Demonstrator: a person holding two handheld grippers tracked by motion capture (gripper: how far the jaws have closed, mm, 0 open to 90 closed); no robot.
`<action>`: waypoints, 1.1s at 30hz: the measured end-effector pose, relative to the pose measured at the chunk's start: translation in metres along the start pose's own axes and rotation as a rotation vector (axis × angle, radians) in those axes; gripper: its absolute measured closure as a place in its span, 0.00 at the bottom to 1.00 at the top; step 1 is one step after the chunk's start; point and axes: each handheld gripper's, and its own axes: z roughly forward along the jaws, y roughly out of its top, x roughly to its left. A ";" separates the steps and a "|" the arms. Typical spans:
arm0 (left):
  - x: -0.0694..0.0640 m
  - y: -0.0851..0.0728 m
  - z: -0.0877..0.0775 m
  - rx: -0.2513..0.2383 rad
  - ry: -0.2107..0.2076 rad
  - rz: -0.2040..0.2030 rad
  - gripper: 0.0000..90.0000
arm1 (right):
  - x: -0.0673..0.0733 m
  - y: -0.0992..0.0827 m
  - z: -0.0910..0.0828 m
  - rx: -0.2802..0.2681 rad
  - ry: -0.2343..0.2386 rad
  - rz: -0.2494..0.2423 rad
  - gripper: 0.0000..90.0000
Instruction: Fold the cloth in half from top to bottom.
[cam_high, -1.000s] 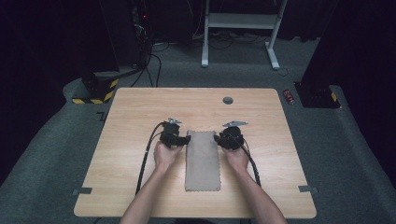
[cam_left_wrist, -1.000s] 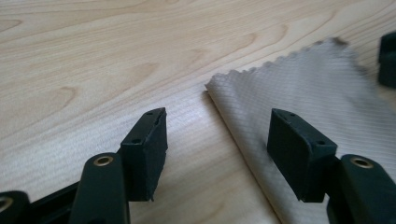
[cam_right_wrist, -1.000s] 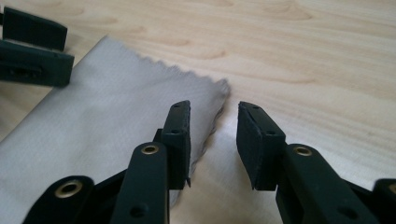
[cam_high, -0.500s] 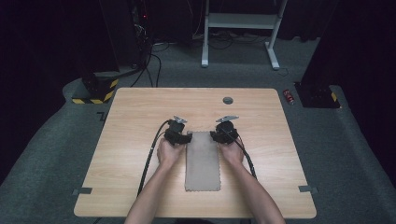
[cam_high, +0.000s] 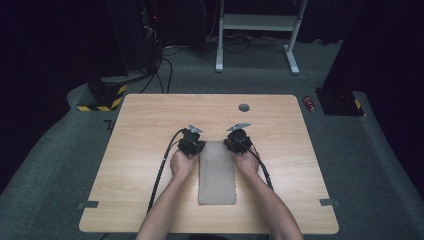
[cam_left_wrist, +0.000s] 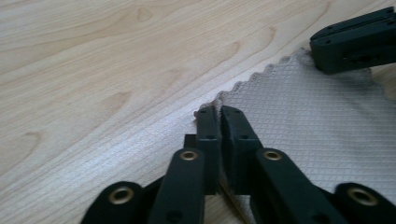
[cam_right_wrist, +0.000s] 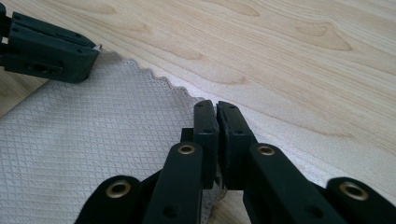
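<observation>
Both hands now sit farther up the table than a second ago. The left gripper (cam_high: 195, 135) and right gripper (cam_high: 237, 133) stand closer together, pinched on the far corners of the grey cloth (cam_high: 216, 175), which now lies longer and narrower between the forearms.

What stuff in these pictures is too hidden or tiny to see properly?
- Small red thing on the floor, high view: too small to identify.
- Grey cloth corner, left gripper view: pinched inside the left hand-held gripper.
- Cloth's other far corner, right gripper view: covered by the right hand-held gripper.
</observation>
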 end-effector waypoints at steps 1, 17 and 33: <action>0.002 0.000 0.000 0.002 -0.010 -0.006 0.98 | 0.000 0.000 0.000 -0.002 0.000 0.000 0.97; 0.008 0.018 -0.009 -0.032 -0.089 -0.030 0.99 | -0.010 0.005 -0.020 -0.062 0.020 0.024 0.98; 0.007 0.038 -0.016 -0.062 -0.125 -0.021 0.99 | -0.019 0.015 -0.036 -0.063 0.017 0.028 0.98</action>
